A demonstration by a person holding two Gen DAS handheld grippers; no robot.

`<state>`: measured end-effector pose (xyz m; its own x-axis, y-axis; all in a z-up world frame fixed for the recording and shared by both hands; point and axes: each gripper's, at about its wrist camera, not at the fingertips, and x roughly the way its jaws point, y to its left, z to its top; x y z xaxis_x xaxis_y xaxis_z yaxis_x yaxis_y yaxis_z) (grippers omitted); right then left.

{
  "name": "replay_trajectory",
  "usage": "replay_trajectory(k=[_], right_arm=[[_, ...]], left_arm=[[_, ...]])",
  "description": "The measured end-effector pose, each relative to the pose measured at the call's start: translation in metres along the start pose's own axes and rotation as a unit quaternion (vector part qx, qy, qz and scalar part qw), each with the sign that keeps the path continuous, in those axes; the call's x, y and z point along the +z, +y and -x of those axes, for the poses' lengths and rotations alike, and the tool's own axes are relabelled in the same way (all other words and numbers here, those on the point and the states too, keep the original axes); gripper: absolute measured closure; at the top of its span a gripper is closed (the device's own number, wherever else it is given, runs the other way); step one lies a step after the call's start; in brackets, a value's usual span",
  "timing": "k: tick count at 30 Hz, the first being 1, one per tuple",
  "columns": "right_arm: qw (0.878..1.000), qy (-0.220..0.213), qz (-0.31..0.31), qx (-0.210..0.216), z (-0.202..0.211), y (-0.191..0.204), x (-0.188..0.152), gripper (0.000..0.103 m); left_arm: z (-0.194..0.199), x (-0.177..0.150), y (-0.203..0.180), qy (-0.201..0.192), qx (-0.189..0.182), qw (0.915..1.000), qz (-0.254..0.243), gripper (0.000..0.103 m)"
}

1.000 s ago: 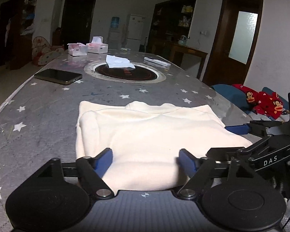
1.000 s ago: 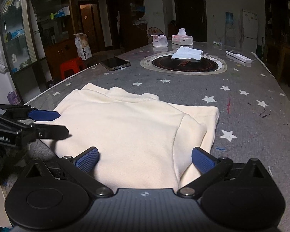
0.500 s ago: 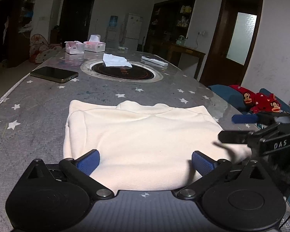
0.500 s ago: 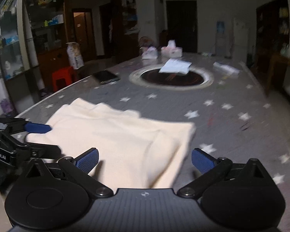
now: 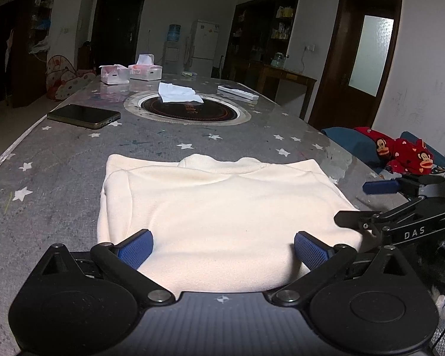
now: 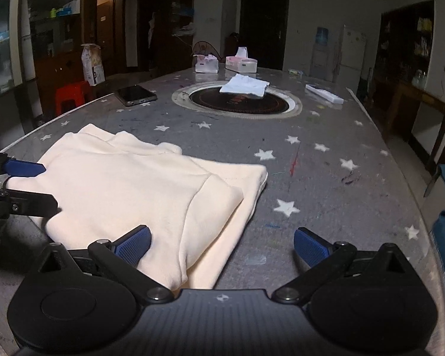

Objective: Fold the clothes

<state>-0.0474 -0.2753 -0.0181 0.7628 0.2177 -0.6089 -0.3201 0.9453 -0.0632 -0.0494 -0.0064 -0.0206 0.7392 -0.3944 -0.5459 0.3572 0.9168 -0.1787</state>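
Observation:
A cream garment (image 5: pixel 222 207) lies folded flat on the grey star-print table (image 5: pixel 59 163), collar at the far edge. My left gripper (image 5: pixel 222 249) is open wide; the garment's near edge lies between its blue pads, untouched. At the garment's right edge my right gripper (image 5: pixel 368 201) is seen from the side. In the right wrist view the right gripper (image 6: pixel 222 244) is open, its left pad over the garment (image 6: pixel 133 184) near corner and its right pad over bare table (image 6: pixel 326 178). The left gripper (image 6: pixel 29 187) shows at the left.
Farther back on the table are a dark phone (image 5: pixel 83 115), a round hotplate (image 5: pixel 190 112) with a white cloth (image 5: pixel 178 93) on it, two tissue boxes (image 5: pixel 145 71) and a white bar (image 5: pixel 237 92). A red monkey-print cloth (image 5: pixel 400 154) lies off the table's right edge.
The left gripper's jaws have spread from a narrower gap to full width. The right gripper has swung to the right, so the garment now sits left in its view.

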Motion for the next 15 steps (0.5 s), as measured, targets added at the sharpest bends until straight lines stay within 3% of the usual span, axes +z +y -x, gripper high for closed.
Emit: replay_trajectory(k=[5,8,15], right_arm=[[0.999,-0.024,0.02,-0.028,0.008,-0.001,0.011,0.0],[0.998,-0.012,0.037,-0.046,-0.001,-0.001,0.006,0.0],[0.995,-0.03,0.073,-0.06,0.002,0.006,0.013,0.0]], left_arm=[[0.0,0.0,0.002,-0.002,-0.002,1.0,0.003,0.0],[0.001,-0.001,0.002,-0.003,-0.004,1.0,0.005,0.0],[0.001,-0.001,0.002,-0.003,-0.003,1.0,0.004,0.0]])
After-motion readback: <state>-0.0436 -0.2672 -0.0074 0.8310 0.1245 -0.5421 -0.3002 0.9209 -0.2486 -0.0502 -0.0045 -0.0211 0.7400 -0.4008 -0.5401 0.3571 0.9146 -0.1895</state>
